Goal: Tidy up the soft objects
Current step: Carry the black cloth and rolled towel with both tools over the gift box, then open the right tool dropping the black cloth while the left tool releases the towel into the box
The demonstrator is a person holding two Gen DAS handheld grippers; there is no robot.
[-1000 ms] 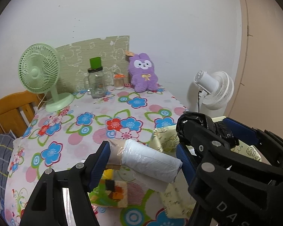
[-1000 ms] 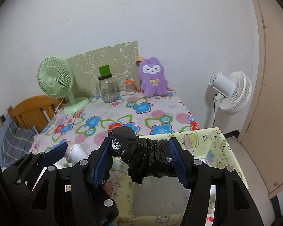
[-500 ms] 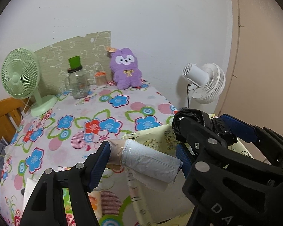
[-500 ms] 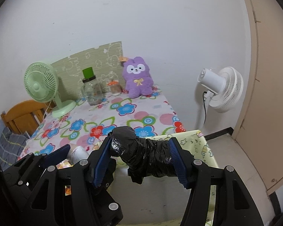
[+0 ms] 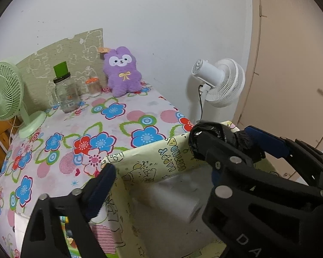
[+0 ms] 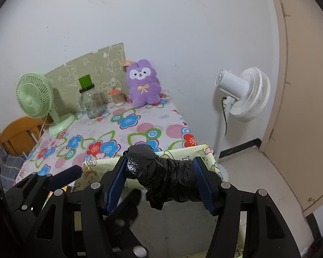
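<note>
My left gripper (image 5: 159, 180) hangs over the open yellow cartoon-print fabric box (image 5: 152, 154), and its jaws are opening with nothing gripped. A white plastic-bag roll (image 5: 176, 197), blurred, is below the jaws inside the box, free of the pads. My right gripper (image 6: 160, 180) is shut on a black plastic-bag roll (image 6: 161, 178), held crosswise above the same box (image 6: 183, 150). In the left wrist view that right gripper (image 5: 230, 139) with the black roll (image 5: 213, 133) crosses in front and hides my left gripper's right finger.
The floral-cloth table (image 5: 109, 129) carries a purple plush bunny (image 5: 122, 71), a glass jar with a green lid (image 5: 65, 90), a small orange-lidded jar (image 5: 93, 86) and a green desk fan (image 5: 4, 92). A white standing fan (image 6: 245, 94) and a beige door (image 6: 303, 86) are on the right.
The left jaws have spread and the white roll has left them, dropping into the yellow box. Both grippers have shifted over the box. The right grip on the black roll is unchanged.
</note>
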